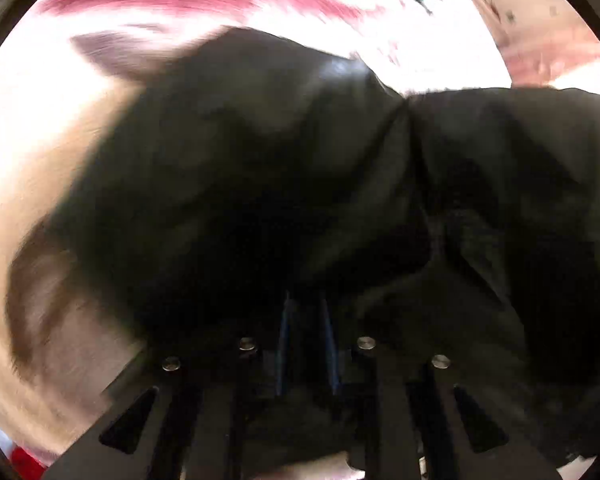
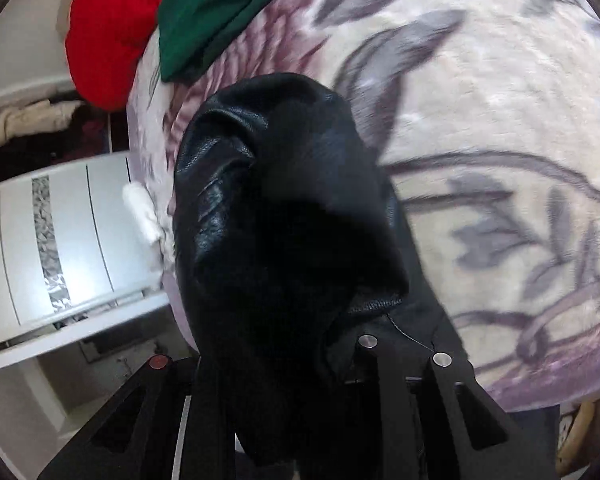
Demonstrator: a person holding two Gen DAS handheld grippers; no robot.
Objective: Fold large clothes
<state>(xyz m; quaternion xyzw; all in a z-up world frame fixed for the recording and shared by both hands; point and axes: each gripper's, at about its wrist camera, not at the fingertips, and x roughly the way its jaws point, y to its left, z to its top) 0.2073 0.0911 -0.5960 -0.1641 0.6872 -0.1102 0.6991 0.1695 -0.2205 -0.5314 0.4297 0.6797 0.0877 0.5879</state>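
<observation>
Both claws clamp black leather garment (image 2: 284, 208); bunched, probably hanging lengthwise over floral blanket (image 2: 480, 120).

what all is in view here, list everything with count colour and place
jacket: 1, black, leather-like, bunched and draped over both grippers above the bed
blanket: 1, cream with grey-purple leaf print, spread over the bed
green garment: 1, dark green with white stripes, far end of the blanket
red item: 1, red, beside the green garment at the bed's edge
white panel: 1, white with a glittery strip, left of the bed
pale cloth: 1, cream, crumpled on the floor beyond the panel
left gripper: 1, black, closed on the jacket
right gripper: 1, black, jacket fabric between its fingers
</observation>
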